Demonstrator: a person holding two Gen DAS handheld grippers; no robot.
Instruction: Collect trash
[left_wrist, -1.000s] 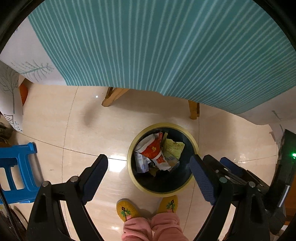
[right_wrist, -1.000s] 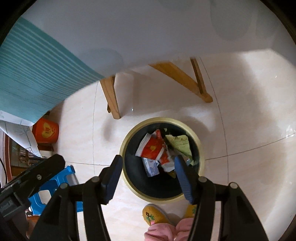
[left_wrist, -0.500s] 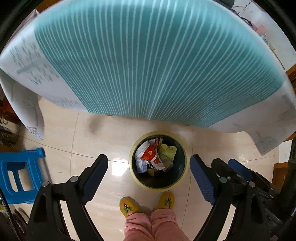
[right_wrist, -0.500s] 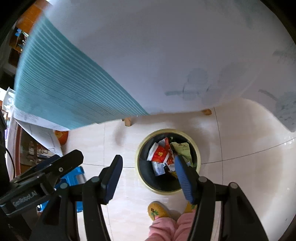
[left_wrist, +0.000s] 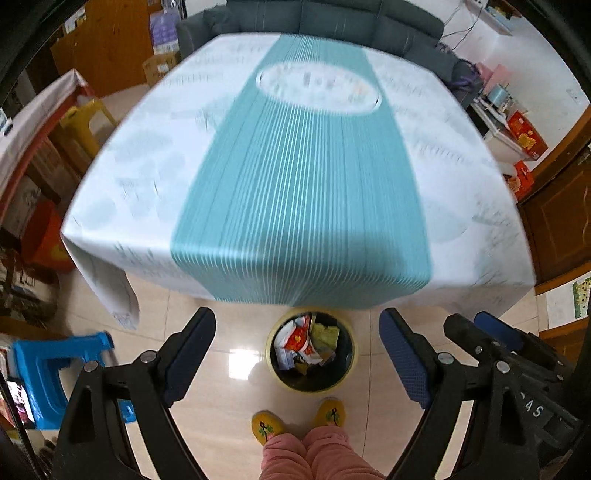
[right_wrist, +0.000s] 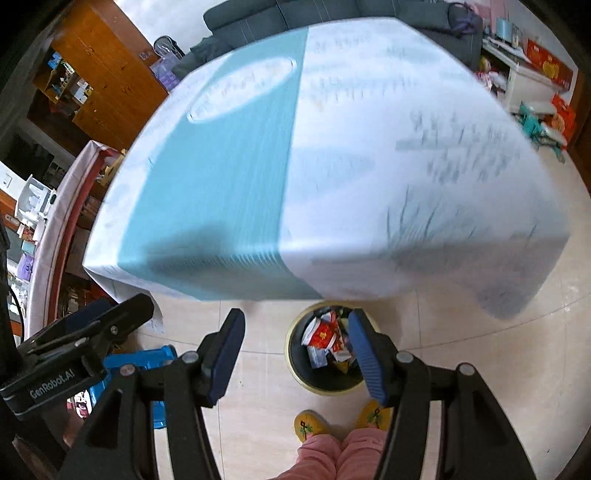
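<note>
A round yellow-rimmed trash bin (left_wrist: 351, 360) (right_wrist: 295, 363) stands on the tiled floor by the table's near edge, filled with red-and-white wrappers (left_wrist: 297, 338) (right_wrist: 323, 338) and crumpled packets. My left gripper (left_wrist: 297, 350) hangs open high above it, nothing between its blue pads. My right gripper (right_wrist: 295, 350) is open too and holds nothing; its right finger (right_wrist: 364, 356) covers part of the bin. Each gripper shows at the edge of the other's view.
A table under a white cloth with a teal striped runner (left_wrist: 295, 192) (right_wrist: 207, 184) fills the upper view, blurred. A blue plastic stool (left_wrist: 48, 373) (right_wrist: 147, 360) stands at the left. The person's yellow slippers (left_wrist: 267, 426) and pink trouser legs are below the bin. A sofa and cabinets lie beyond.
Both grippers have risen well above the floor: the bin looks smaller and the tabletop, seen from below its edge before, now shows from above. Both stay open.
</note>
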